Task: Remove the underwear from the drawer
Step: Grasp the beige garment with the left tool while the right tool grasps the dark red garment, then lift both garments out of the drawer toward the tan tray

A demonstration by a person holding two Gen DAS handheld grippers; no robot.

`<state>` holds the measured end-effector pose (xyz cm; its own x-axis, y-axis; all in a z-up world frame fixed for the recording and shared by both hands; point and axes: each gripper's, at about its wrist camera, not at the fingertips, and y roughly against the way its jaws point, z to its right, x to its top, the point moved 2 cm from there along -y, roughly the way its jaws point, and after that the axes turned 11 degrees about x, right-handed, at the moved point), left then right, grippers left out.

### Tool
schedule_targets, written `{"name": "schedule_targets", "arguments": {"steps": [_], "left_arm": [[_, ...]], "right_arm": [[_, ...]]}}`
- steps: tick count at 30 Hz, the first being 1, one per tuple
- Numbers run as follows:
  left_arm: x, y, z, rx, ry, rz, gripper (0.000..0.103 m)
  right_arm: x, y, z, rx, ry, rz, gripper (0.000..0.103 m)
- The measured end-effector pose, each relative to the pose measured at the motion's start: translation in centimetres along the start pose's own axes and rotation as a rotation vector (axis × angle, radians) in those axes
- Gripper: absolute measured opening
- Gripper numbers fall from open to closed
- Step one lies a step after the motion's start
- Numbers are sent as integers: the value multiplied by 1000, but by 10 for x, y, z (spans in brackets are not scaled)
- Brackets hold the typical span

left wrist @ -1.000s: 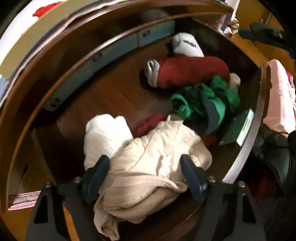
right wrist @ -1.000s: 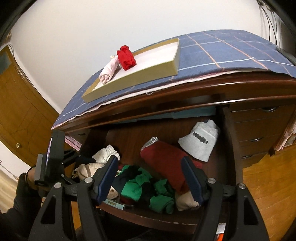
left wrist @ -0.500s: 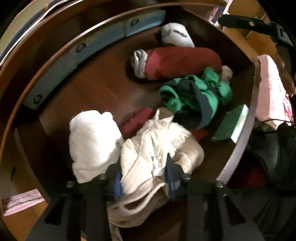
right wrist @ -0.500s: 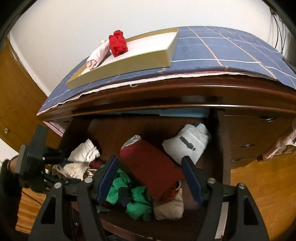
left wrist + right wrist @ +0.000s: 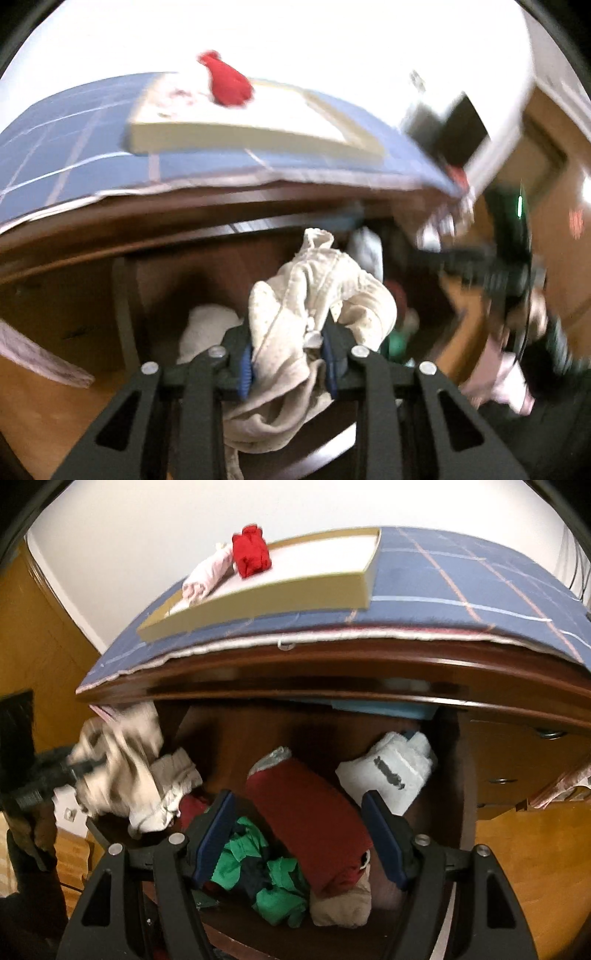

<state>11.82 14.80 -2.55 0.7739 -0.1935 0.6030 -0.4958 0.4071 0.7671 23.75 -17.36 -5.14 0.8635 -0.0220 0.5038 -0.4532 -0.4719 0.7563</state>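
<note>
Left wrist view, centre: your left gripper [image 5: 288, 360] is clamped on the cream underwear [image 5: 314, 295], its jaws having just closed on the cloth; the garment bunches above the blue pads [image 5: 244, 365] and trails below them, held up in front of the open drawer [image 5: 207, 280]. The frame is motion-blurred.

Right wrist view, lower centre: your right gripper [image 5: 301, 834] stands with jaws apart and nothing between the pads, over a dark red roll [image 5: 306, 823] and a green bundle [image 5: 255, 864]. At right centre, a white folded garment [image 5: 388, 771] carries a dark printed mark, too small to read. The drawer floor shows bare wood at upper centre, behind the clothes.

Upper half: a checked blue cloth [image 5: 461, 590] covers the dresser top and overhangs its front edge. On it sits a shallow tray [image 5: 280, 590] holding a red item [image 5: 251, 552] touching a pink roll [image 5: 207, 578]; the tray's right half is bare.
</note>
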Motion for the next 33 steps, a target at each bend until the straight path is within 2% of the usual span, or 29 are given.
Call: {"name": "schedule_targets", "arguments": {"steps": [3,8,11,15,18,19,20,22,24,28,33], "left_arm": [[3,-2,-7,29,84,12,27],[-3,4,-5,11,174,47,27],[-6,12,-4,21,200,90,27],[-10,9,3,31,202,91,28],[-7,10,6,62,185,101,27],[-6,11,7,78,176,108,28],[-7,13,7,85,174,113,28],[-6,14,6,89,177,119,28],[-6,13,4,88,180,116,27],[-7,12,2,86,183,116,28],[-5,18,3,82,200,138,28]], "right_arm": [[-1,-16,2,-27,33,-60,72],[-3,-44,6,-29,88,-172,72],[-3,-60,6,-22,129,-235,72],[-7,-82,4,-16,149,-330,72],[-12,-98,3,-72,176,-389,72],[-14,-101,3,-88,183,-395,69],[-15,-105,2,-111,195,-405,52],[-13,-104,3,-131,192,-395,42],[-13,-100,4,-98,174,-391,33],[-13,-77,9,-21,87,-331,29],[1,-29,21,168,-137,-153,28]]}}
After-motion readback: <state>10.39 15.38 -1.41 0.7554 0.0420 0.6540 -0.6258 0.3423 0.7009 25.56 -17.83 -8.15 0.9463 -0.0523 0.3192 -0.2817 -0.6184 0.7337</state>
